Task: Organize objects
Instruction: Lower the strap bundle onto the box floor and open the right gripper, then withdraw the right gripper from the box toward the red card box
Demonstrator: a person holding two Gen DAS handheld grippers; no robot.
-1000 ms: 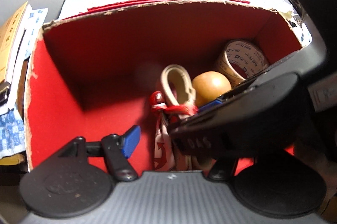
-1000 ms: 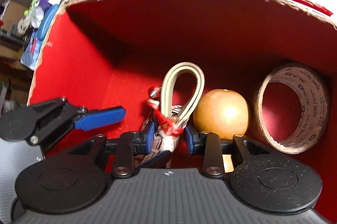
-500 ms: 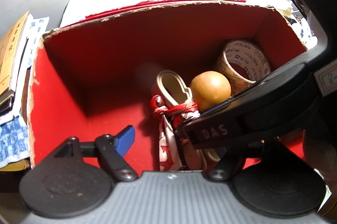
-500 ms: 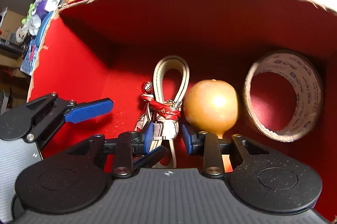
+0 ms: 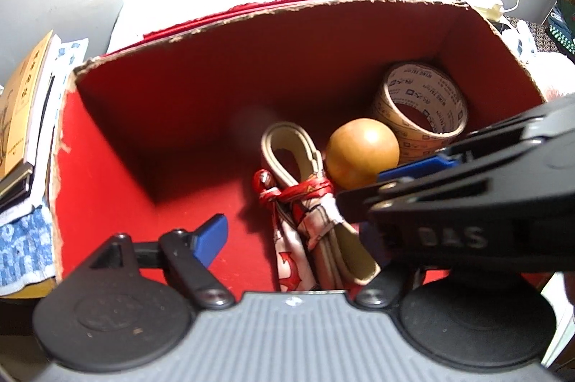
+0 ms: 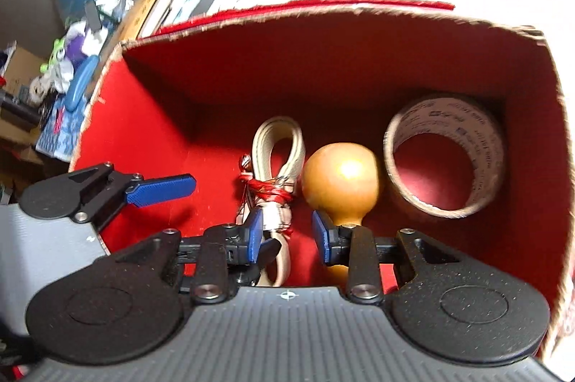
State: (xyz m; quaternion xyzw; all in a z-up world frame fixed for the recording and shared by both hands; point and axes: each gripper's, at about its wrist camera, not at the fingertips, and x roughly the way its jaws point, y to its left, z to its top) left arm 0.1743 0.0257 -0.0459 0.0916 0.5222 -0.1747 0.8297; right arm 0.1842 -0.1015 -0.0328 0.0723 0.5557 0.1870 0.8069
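- Inside red box point(image 6: 151, 116): strap bundle point(image 6: 275, 173), touching wooden ball point(image 6: 339, 184), tape roll point(image 6: 445, 159) beside.
- Right gripper point(image 6: 285, 233) — parted, empty, hovering above bundle.
- Left gripper point(image 5: 298, 231) — spread wide, holding nothing, right finger blocked by other gripper.

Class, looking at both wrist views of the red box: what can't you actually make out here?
- Left gripper: its right finger, hidden by the right gripper in the left wrist view.
- Bundled strap: near end behind the right fingers.
- Tape roll print: too small.
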